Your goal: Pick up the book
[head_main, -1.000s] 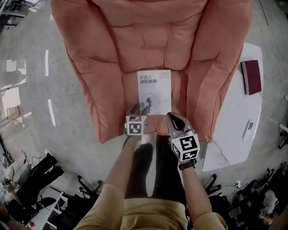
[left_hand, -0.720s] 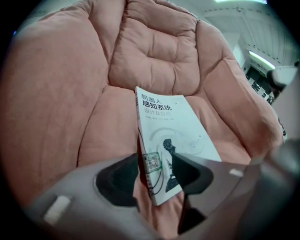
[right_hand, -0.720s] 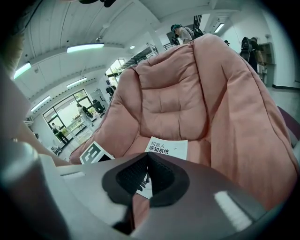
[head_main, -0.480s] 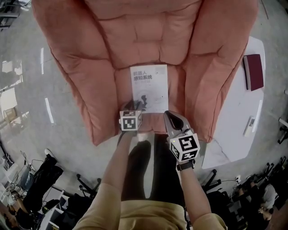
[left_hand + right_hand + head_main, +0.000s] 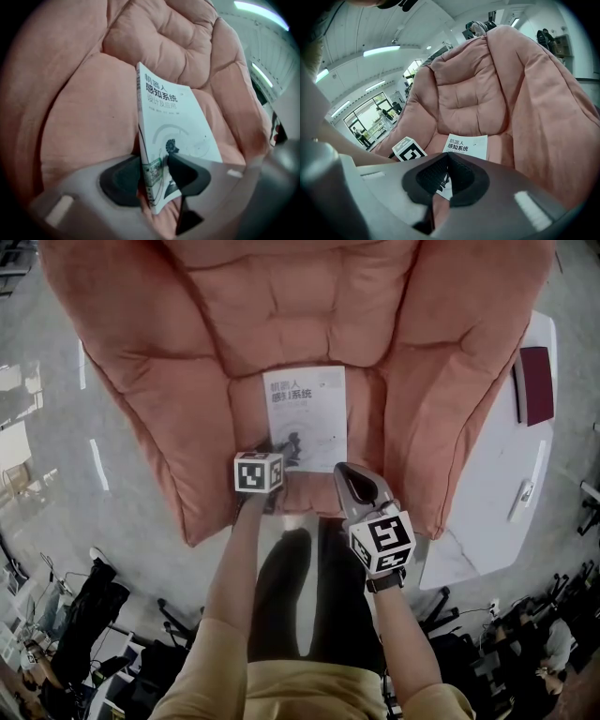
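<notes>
The book (image 5: 307, 418) lies flat in the hollow of the armchair's (image 5: 309, 315) seat, a slim white paperback with dark print and a round figure on its cover. My left gripper (image 5: 154, 168) straddles the near corner at the spine, one dark pad on either side, jaws closing on it but not yet pinching. My right gripper (image 5: 447, 157) hangs just beside it over the seat's front edge, jaws together on nothing. The chair is plush pink fabric, quilted into soft puffed panels. To the right stands a smooth white table (image 5: 487, 512) carrying a dark red book (image 5: 536, 385).
</notes>
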A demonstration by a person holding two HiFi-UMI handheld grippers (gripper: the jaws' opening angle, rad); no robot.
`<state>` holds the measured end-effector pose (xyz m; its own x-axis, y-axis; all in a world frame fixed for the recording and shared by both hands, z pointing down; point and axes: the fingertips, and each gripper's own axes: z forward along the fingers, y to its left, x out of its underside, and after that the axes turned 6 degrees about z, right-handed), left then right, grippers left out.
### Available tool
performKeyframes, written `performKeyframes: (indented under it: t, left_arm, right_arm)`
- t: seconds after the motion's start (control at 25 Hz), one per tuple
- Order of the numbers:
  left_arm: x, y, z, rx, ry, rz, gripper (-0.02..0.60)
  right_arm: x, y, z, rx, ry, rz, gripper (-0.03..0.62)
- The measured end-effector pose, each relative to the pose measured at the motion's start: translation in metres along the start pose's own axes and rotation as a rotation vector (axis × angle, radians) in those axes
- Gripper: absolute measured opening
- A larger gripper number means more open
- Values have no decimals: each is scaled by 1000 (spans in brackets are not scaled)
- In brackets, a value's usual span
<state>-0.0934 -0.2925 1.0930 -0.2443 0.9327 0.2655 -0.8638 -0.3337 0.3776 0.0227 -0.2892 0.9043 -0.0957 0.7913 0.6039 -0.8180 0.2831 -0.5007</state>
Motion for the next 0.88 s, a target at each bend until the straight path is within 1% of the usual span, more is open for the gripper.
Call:
performKeyframes:
  t: [0.12,0.24,0.36,0.48,0.64,0.8,0.88]
  left_arm:
    - [1,0,5,21,39,-10,175]
    - [1,0,5,49,44,-7,140]
    - [-4,-6,-6,99,5,-23,90]
    - [-12,-19,-24,144,-44,-73,57]
    - [-19,-33,-48,160,-89,-134,46]
    - [-32,-55,-74,219,-138,-190,44]
    - [-38,-61,-87,244,-154,-192,43]
  right_arm:
    - [1,-2,0,-1,4,-1,5]
    - [1,-4,0,8,-1,6,5]
    - [2,-5,-2,18,-4,21,5]
    - [-3,0,-9,21,-17,32,5]
    - [-20,10,-26,30,-46,58,5]
    - [-36,16,-43,38,-75,68,5]
    - [-43,20,-49,43,-85,63,5]
